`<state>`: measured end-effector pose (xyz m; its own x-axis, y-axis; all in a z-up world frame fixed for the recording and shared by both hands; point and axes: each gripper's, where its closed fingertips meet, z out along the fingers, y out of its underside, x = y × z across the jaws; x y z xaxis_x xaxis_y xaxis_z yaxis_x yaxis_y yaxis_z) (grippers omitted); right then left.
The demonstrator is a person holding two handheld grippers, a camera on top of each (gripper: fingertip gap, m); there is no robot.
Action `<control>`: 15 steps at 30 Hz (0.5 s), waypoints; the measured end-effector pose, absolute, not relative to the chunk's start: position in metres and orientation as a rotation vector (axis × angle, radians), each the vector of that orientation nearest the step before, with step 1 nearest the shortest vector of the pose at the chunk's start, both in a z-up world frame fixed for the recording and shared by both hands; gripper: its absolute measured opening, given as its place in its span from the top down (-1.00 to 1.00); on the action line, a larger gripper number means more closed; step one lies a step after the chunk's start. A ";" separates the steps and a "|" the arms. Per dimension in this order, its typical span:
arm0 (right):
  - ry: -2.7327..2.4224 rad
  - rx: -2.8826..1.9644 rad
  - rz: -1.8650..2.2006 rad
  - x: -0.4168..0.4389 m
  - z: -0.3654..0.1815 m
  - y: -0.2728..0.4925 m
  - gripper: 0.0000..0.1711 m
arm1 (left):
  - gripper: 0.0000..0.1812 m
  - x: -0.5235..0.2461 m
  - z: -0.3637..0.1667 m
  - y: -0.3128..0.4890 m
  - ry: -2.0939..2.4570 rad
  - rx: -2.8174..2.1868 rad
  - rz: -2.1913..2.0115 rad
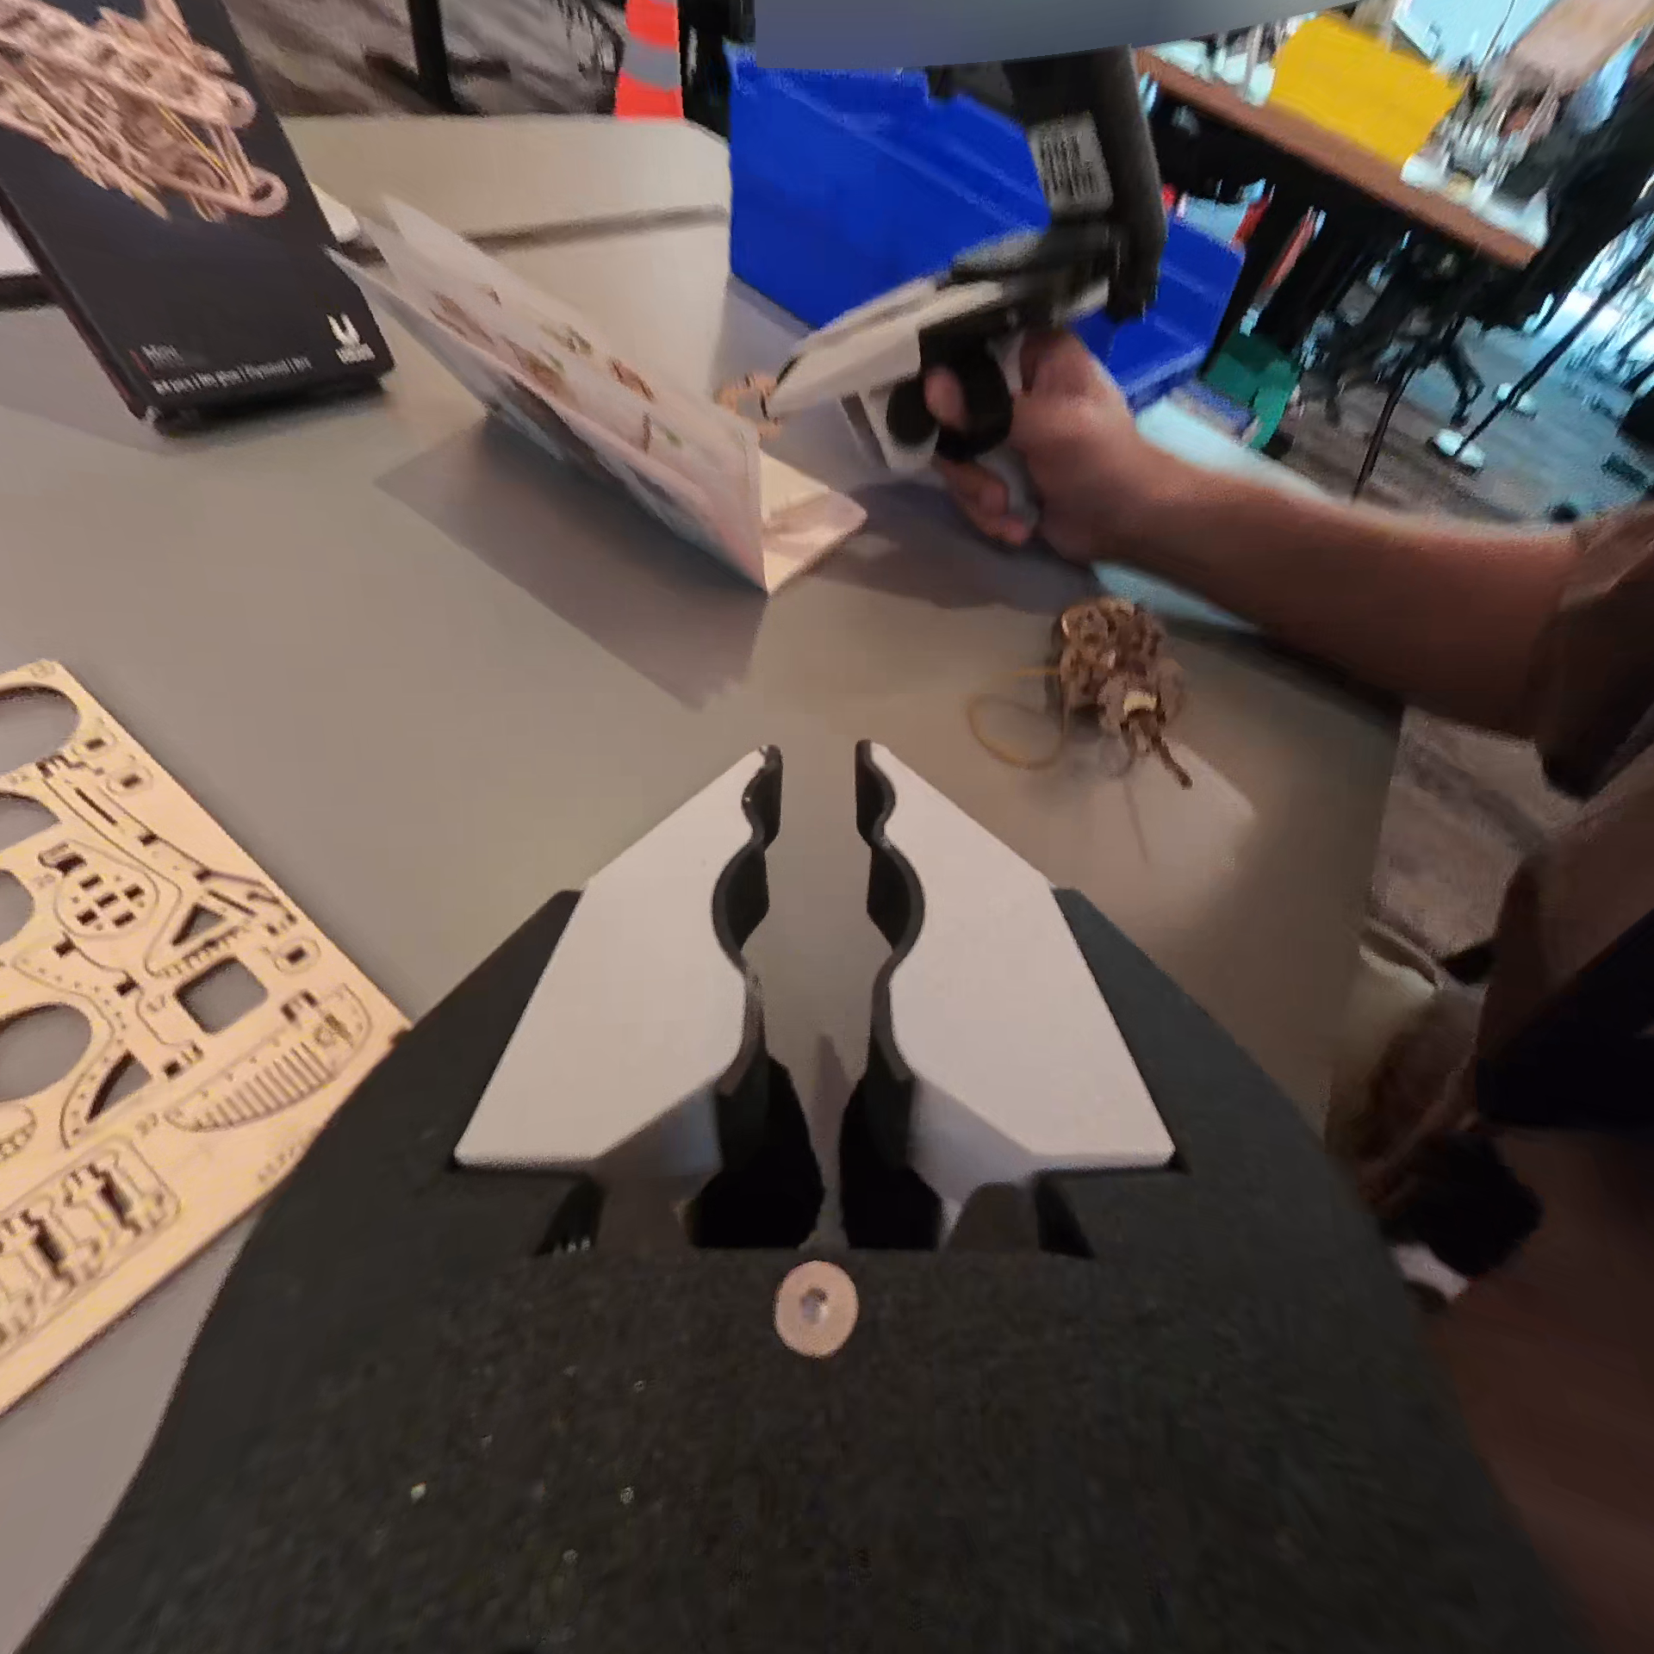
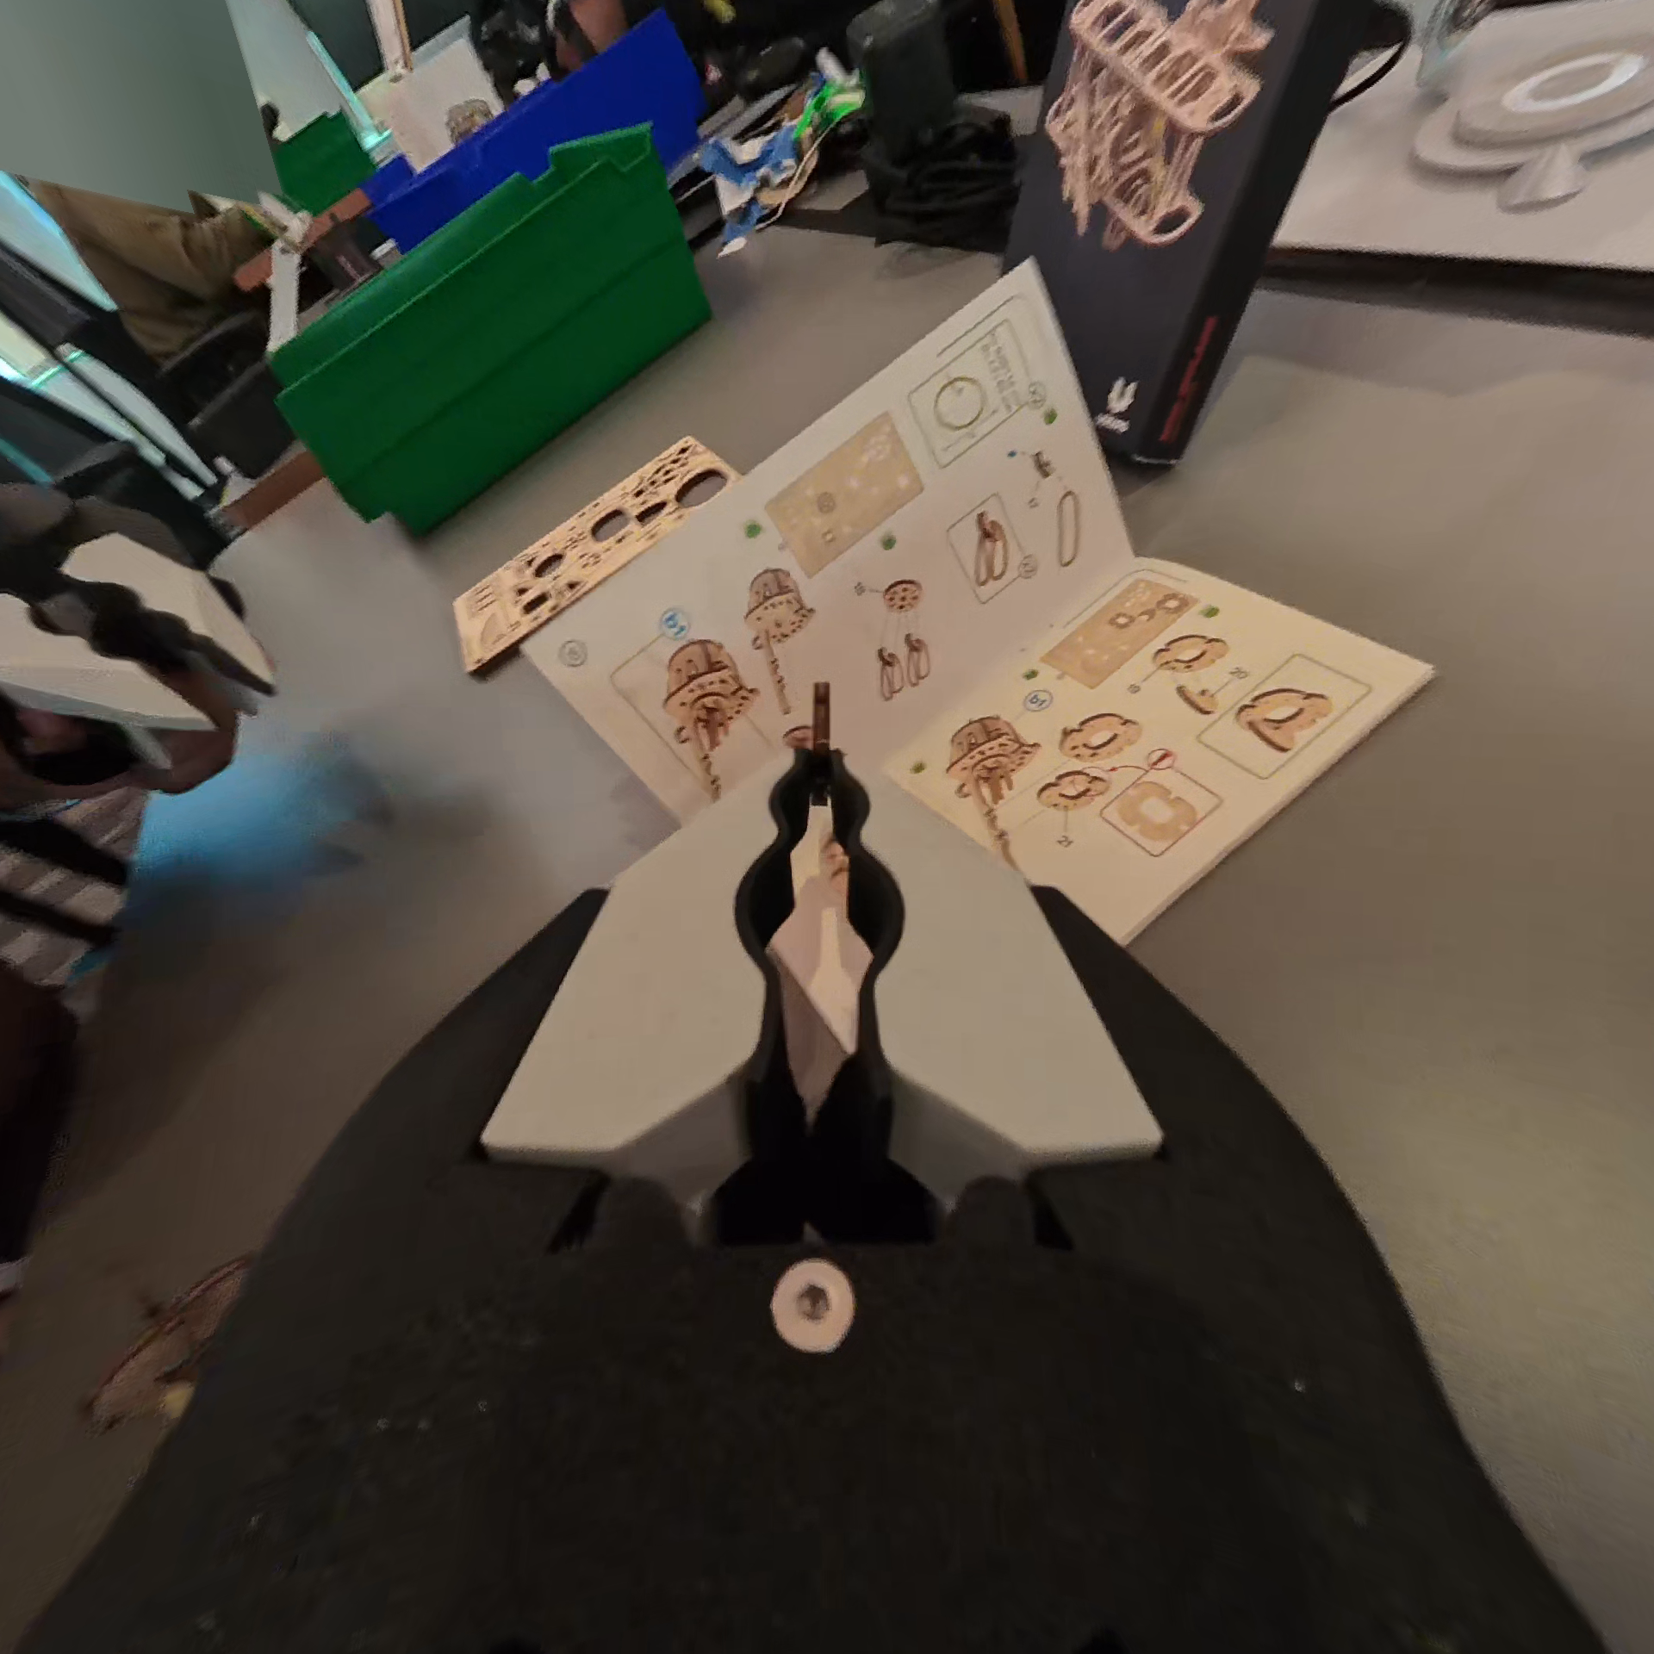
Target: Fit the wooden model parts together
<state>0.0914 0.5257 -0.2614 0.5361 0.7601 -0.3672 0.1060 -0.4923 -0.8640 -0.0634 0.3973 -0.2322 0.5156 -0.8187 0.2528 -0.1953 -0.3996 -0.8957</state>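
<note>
**Desk:** Where are we?

**Photographer:** A cluttered workshop, at a grey bench [image 1: 465, 680]. Green bin [image 2: 501, 358] and blue bin [image 1: 859, 179] at the back, an open instruction booklet [image 2: 967, 644] propped in the middle, the kit's dark box [image 2: 1155, 224] standing behind it.

**Desk:** And the model parts?

**Photographer:** Three places. A small wooden piece [image 2: 821, 716] is pinched edge-on in the right gripper [image 2: 822, 774], jaws clenched on its lower end, held over the booklet. A half-built wooden assembly [image 1: 1114, 671] sits on the bench beside a loose rubber band [image 1: 1011, 729], near the person's forearm. A laser-cut plywood sheet [image 1: 134, 984] lies flat at the left, several parts already punched out.

**Desk:** The left gripper [image 1: 816, 761]?

**Photographer:** Jaws parted by a narrow gap, nothing in them, above bare bench.

**Desk:** How will that wood handle?

**Photographer:** Light, stiff and thin, by the look of it, likely brittle across its narrow tabs. I'd judge the flat faces the place to grip, close to the joint. The assembly looks delicate; best steadied by its fuller body, not the slender legs trailing out.
</note>
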 end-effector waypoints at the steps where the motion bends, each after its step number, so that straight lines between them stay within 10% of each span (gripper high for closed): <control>1: -0.671 -1.931 0.940 0.096 -0.262 0.531 0.98 | 0.84 -0.062 -0.227 0.403 0.806 -1.856 -0.920; 15: -0.417 -2.069 1.007 0.123 -0.277 0.551 0.98 | 0.78 -0.069 -0.244 0.423 0.713 -1.958 -0.966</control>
